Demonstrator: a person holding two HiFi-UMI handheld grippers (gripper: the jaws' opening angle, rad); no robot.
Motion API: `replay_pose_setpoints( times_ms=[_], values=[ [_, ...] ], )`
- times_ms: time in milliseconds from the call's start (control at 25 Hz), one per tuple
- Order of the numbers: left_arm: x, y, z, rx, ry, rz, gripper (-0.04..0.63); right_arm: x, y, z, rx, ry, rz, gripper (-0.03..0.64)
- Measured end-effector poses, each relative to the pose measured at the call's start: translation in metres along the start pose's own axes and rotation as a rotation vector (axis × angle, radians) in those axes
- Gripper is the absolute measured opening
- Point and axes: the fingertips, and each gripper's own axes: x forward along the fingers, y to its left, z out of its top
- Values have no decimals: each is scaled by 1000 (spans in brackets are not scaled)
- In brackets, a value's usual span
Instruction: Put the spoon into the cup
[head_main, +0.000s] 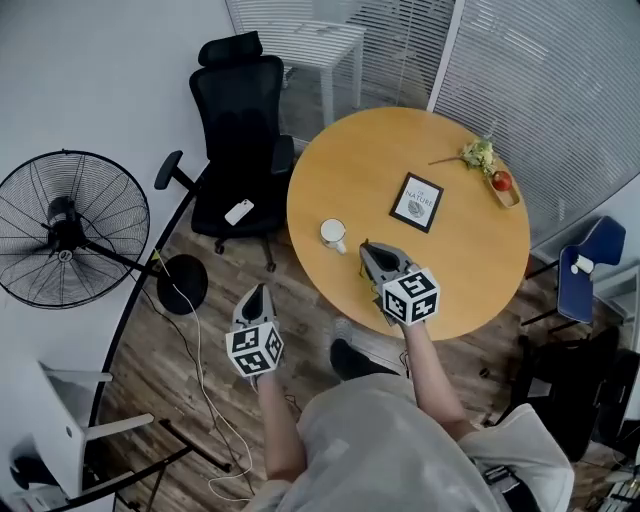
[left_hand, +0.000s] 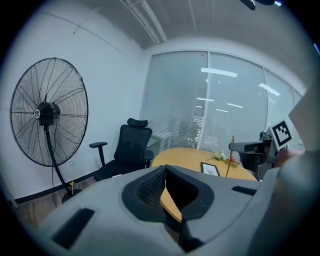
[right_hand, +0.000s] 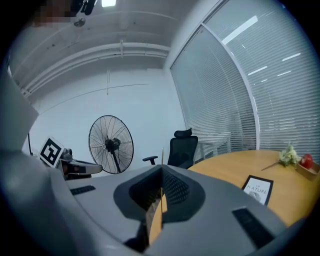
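One by one, took the views. From the head camera, found the right gripper (head_main: 366, 247) over the near rim of the round table (head_main: 470, 270), and the white cup (head_main: 333, 234) standing upright on it at 10 o'clock from the gripper's tips, near but apart. Placed a framed print (head_main: 417, 201) at 2 o'clock from the cup, and a sprig of flowers (head_main: 480, 155) at 2 o'clock again from the print. Spotted the left gripper (head_main: 256, 290) off the table over the plank floor (head_main: 150, 380), at 8 o'clock from the cup, with a black office chair (head_main: 240, 130) at 12 o'clock from it and a standing fan (head_main: 65, 225) at 10 o'clock. Could not make out the spoon from up there. Through the left gripper view, saw its jaws pressed together at the tips with nothing caught between them, and, at 3 o'clock, the other gripper carrying the spoon (left_hand: 230, 156) upright. Through the right gripper view, read the jaws clamped on that spoon, a thin pale stem poking straight up past the tips.
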Motion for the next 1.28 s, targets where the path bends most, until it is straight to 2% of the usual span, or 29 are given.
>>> replay_pose_setpoints(
  times_ms=[280,800,1280],
  values=[
    [29,14,22,-6,-8,16,9,29,-16,11,18,0,7,-3],
    [86,18,45,21,10,-18,9,73,-52,27,68,-16,12,-3],
    [120,24,59,54,22,-58,9,127,-64,40,119,-29,49,-3]
  ],
)
